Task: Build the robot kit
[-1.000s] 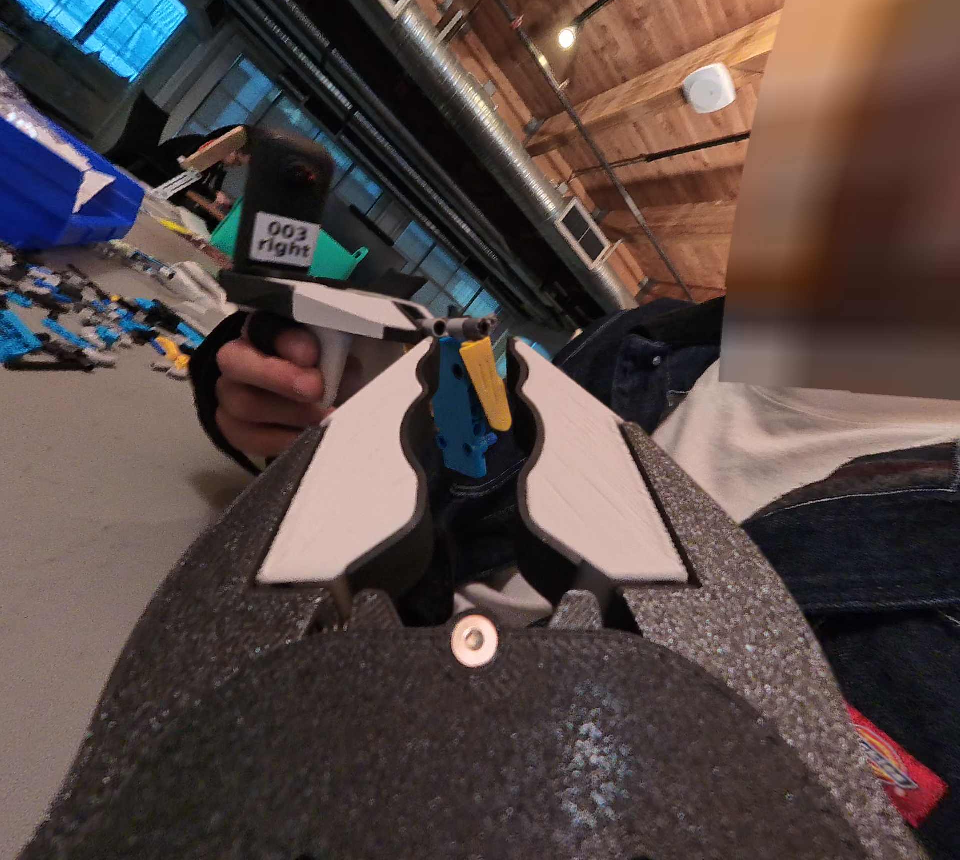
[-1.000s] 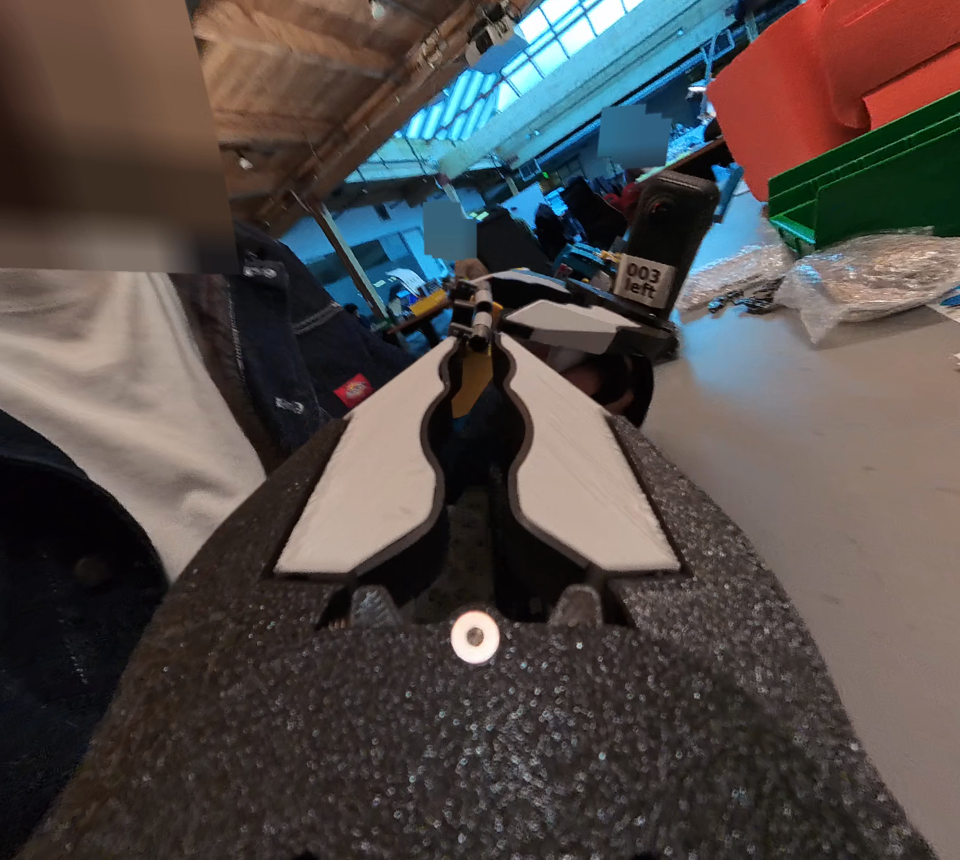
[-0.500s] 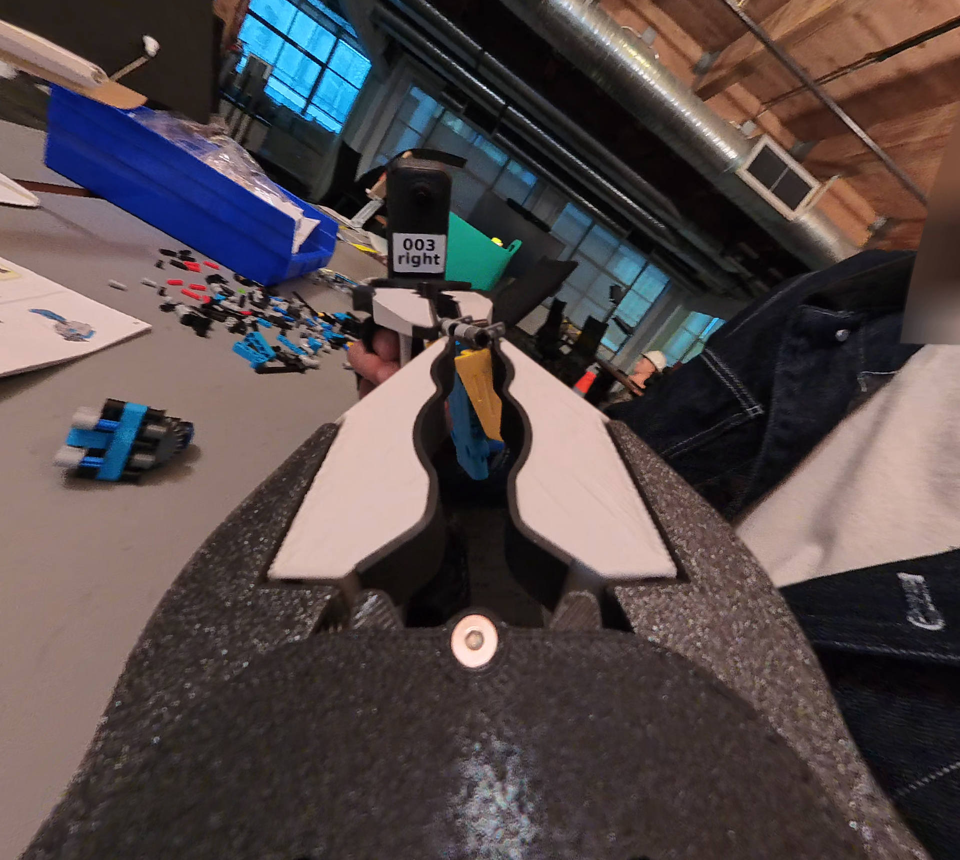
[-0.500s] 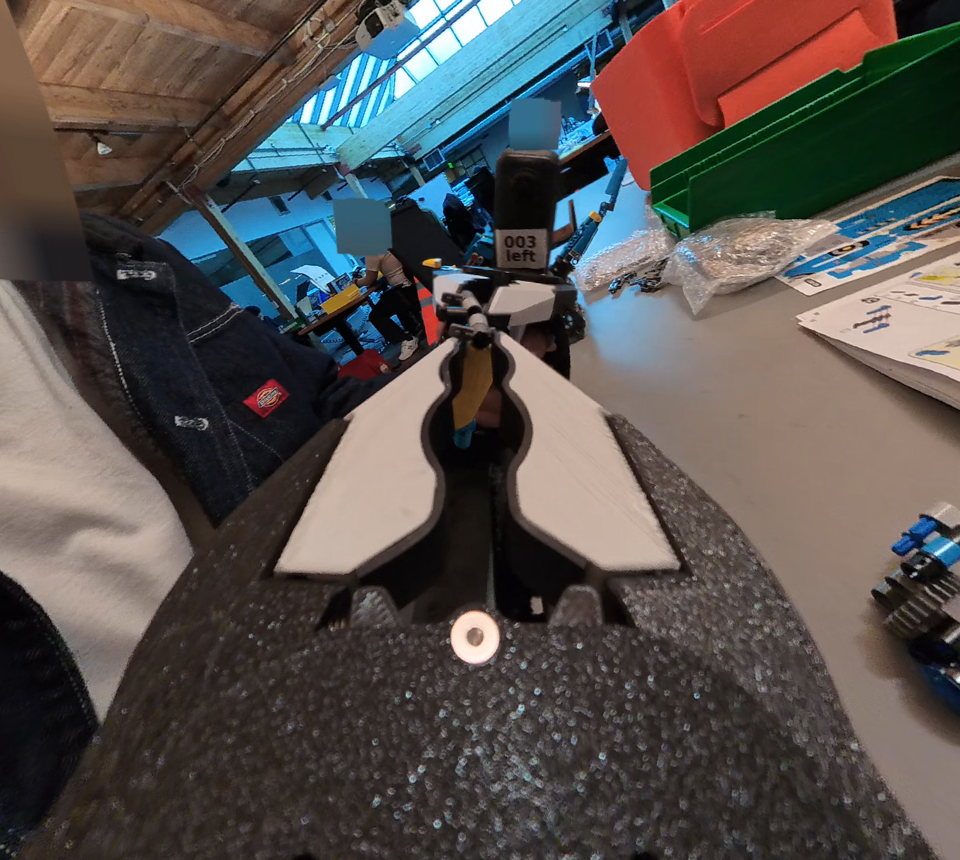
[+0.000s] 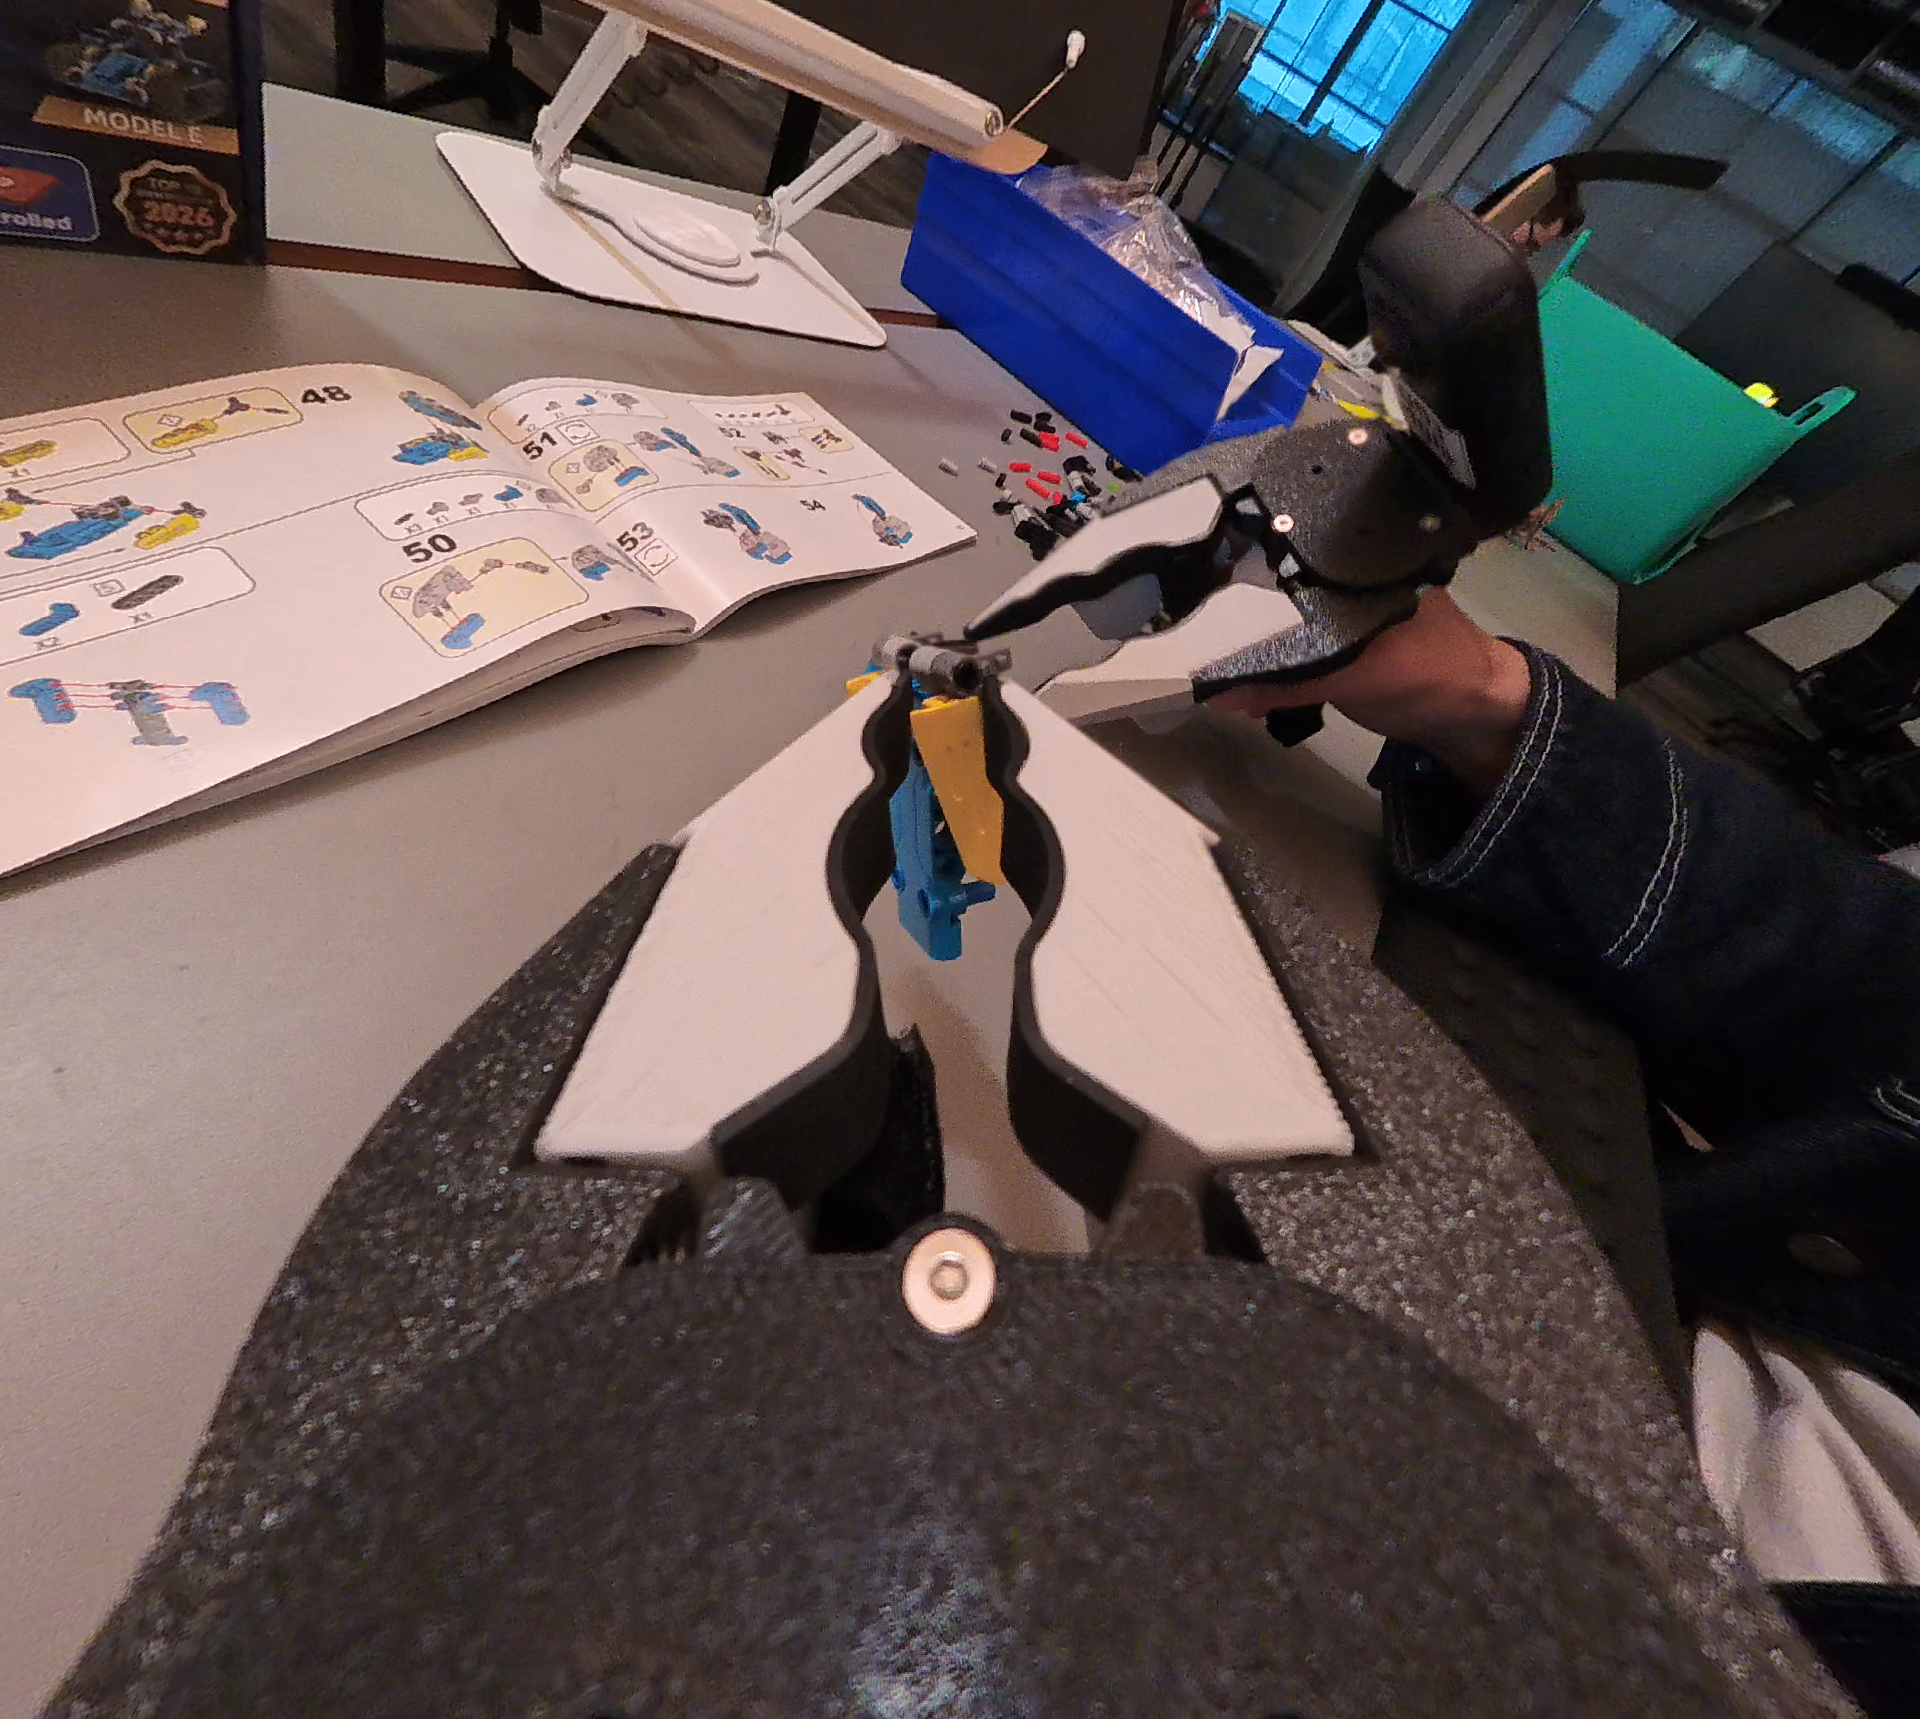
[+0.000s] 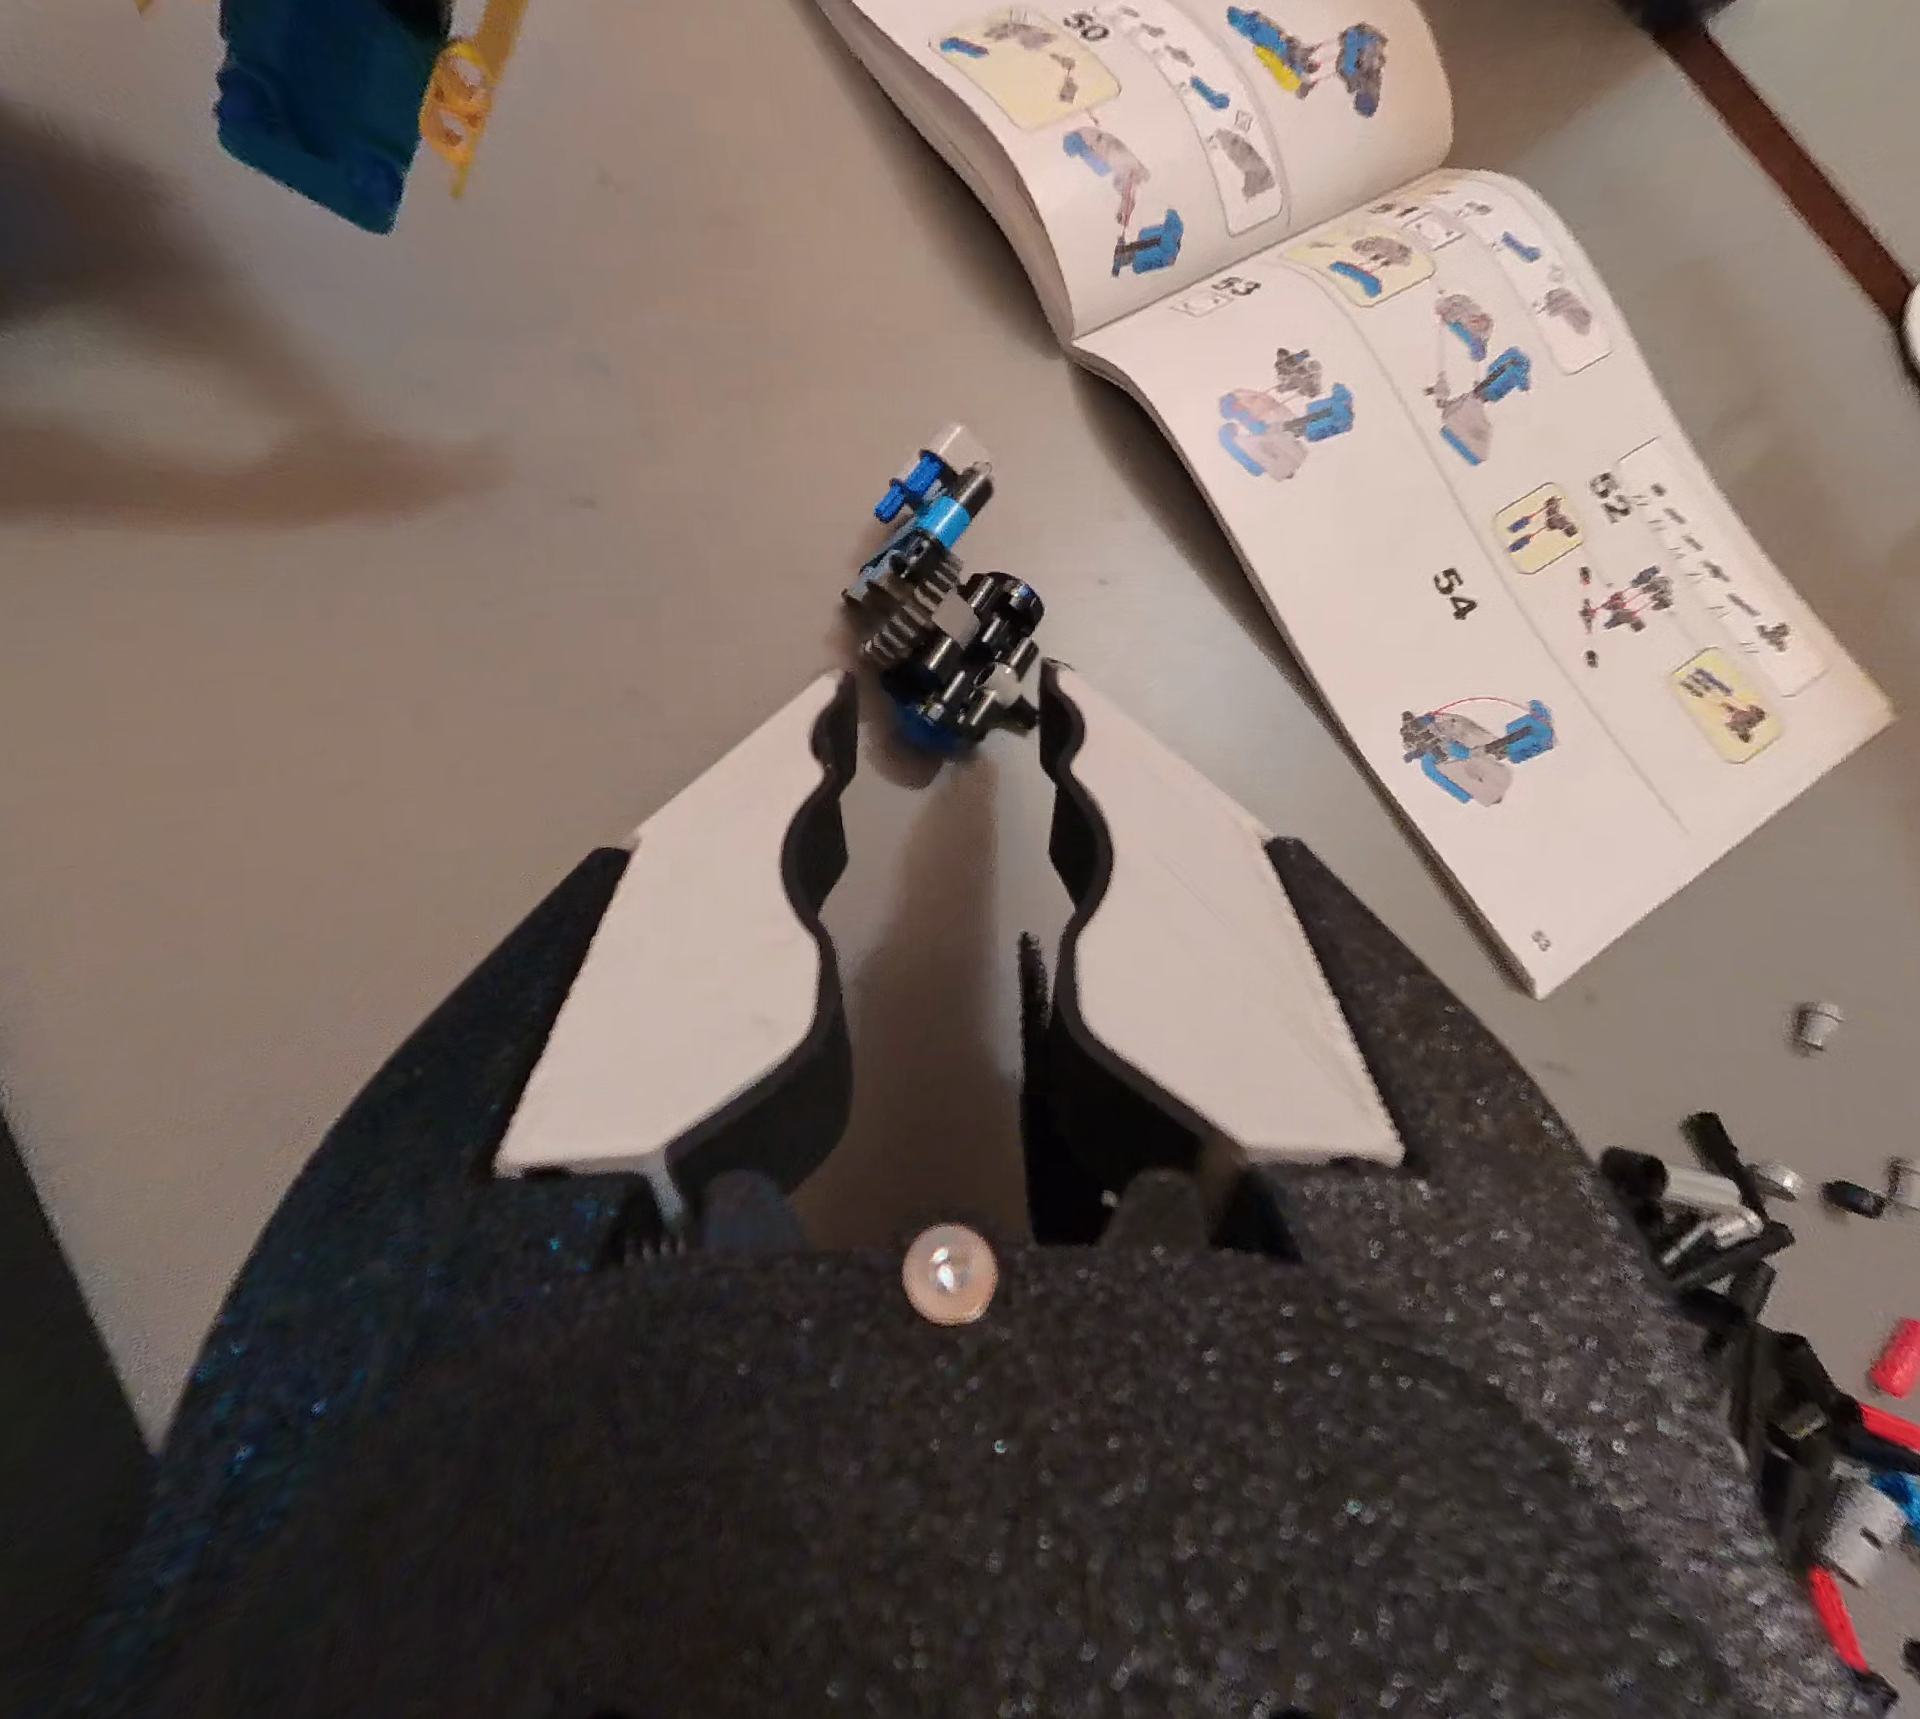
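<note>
right gripper [image 6: 940,693] spread, straddling near end of gear assembly [image 6: 951,604], long axis pointing away | left gripper [image 5: 940,682] clamped on blue-yellow assembly [image 5: 940,822], held well apart

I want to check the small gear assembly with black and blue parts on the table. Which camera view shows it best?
The right wrist view: the gear assembly lies on the grey table just ahead of the open right gripper, sharp and unobstructed. The left wrist view does not show it.

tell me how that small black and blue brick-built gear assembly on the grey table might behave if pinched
The small black and blue gear assembly looks rigid and light. Its protruding pins and round gear may make it twist between open right gripper fingers. Snapped-together parts could separate.
</note>
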Action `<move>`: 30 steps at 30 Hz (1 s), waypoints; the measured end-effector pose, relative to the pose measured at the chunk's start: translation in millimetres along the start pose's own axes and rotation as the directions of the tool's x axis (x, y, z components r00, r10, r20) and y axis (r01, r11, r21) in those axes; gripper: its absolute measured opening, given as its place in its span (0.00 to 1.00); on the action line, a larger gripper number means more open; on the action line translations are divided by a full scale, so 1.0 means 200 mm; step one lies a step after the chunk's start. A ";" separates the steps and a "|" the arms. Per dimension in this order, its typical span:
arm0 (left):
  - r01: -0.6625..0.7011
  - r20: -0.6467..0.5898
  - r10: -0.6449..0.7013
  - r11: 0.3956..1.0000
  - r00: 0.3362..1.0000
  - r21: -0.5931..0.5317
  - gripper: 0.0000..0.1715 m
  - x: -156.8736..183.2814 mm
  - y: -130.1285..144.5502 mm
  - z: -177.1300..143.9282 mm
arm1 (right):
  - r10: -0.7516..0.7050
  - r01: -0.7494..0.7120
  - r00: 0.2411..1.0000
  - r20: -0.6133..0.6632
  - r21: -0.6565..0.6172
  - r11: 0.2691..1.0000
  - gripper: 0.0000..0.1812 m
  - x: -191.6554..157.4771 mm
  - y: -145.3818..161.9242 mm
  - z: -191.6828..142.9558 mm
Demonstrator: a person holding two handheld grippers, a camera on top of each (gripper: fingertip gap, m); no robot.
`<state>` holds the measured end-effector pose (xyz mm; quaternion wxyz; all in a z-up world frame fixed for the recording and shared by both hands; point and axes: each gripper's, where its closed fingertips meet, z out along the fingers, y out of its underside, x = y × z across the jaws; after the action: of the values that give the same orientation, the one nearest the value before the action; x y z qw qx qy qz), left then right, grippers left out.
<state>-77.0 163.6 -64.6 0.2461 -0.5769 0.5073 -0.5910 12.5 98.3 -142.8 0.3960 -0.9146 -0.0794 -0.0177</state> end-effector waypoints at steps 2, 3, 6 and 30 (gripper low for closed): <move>0.000 -0.004 0.000 1.000 1.000 -0.010 0.08 0.00 0.01 0.01 | 0.036 -0.037 0.999 0.028 0.011 0.999 0.21 0.00 -0.03 0.01; 0.001 -0.011 -0.002 1.000 1.000 -0.009 0.08 0.01 0.01 0.01 | 0.034 -0.036 0.998 0.053 0.031 0.999 0.21 -0.02 -0.05 0.01; 0.011 -0.018 -0.011 1.000 1.000 -0.007 0.08 0.01 0.01 0.01 | 0.040 -0.044 0.990 0.136 0.020 0.999 0.21 -0.05 -0.06 0.02; 0.034 -0.010 -0.034 0.999 0.999 0.000 0.08 -0.01 0.01 0.00 | 0.216 -0.142 0.964 0.156 -0.387 0.911 0.08 -0.08 -0.10 0.15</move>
<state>-77.5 165.6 -66.6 0.2334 -0.5824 0.4986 -0.5981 -7.1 130.8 -149.8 0.2054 -0.9737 -0.0286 0.0939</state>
